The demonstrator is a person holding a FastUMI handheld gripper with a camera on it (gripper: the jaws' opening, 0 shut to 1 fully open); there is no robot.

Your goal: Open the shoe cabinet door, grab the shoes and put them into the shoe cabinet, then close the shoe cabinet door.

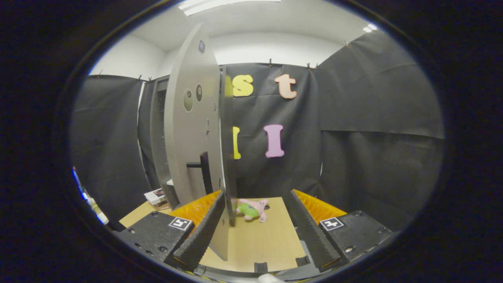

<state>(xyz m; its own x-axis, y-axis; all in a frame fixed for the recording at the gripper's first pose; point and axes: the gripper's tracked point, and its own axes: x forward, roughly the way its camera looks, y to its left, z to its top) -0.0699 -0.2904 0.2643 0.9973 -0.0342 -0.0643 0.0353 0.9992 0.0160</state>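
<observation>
Cabinet door (192, 118) stands swung open, edge toward us; it hides most of the cabinet body (159, 133) and all of its interior.

Door's lower corner runs down behind the left finger (202, 232) of the tongs (255, 232), so the foot of the door is partly covered.

Pink-and-green plush toy (252, 209) on the tabletop (259, 239): its left end is hidden behind the door edge; too small to make out details.

Small flat items (156, 195) by the cabinet base: partly covered, too small to identify.

Objects at far left (92, 202): cut off, blurred, unidentifiable.
</observation>
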